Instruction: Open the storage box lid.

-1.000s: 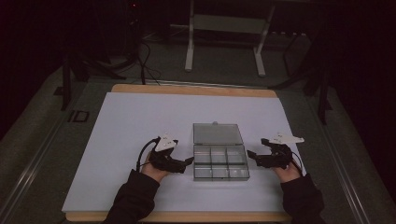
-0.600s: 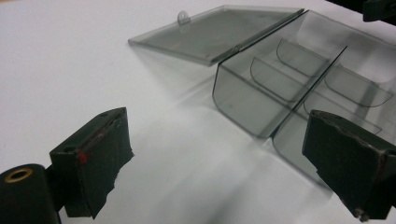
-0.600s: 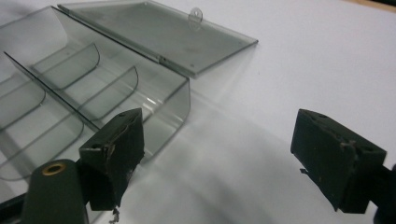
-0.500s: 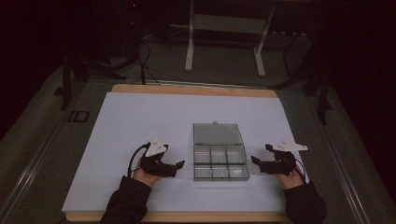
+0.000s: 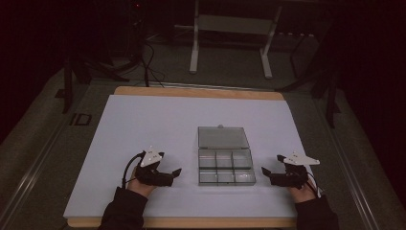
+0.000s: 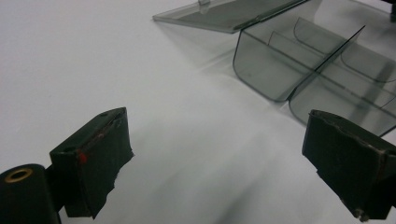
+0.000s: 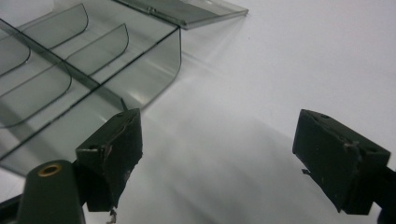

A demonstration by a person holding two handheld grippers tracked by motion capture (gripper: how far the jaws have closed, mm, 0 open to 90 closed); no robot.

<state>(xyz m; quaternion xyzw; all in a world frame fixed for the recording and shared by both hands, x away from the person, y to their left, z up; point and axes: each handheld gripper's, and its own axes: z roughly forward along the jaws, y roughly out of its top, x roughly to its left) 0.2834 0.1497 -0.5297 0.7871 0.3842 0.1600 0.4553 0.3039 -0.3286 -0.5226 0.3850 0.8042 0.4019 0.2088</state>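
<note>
I see the clear smoky plastic compartment box (image 5: 226,166), lid flat open, mid-table between my left gripper (image 5: 174,174) and right gripper (image 5: 266,175); both gape empty, roughly equally near.

Compartment box (image 5: 225,165): clear, grey-tinted plastic, smooth and glossy, with light reflections on its dividers; its opened lid (image 5: 223,136) of the same material; table covering (image 5: 143,124): white sheet, matt and smooth; table edge (image 5: 196,92): light wood, matt; left gripper (image 6: 217,158) and right gripper (image 7: 219,154): matt black jaw pads, scuffed and chipped at the edges; brass-coloured metal insert (image 6: 17,175) at the base, slightly shiny.
</note>
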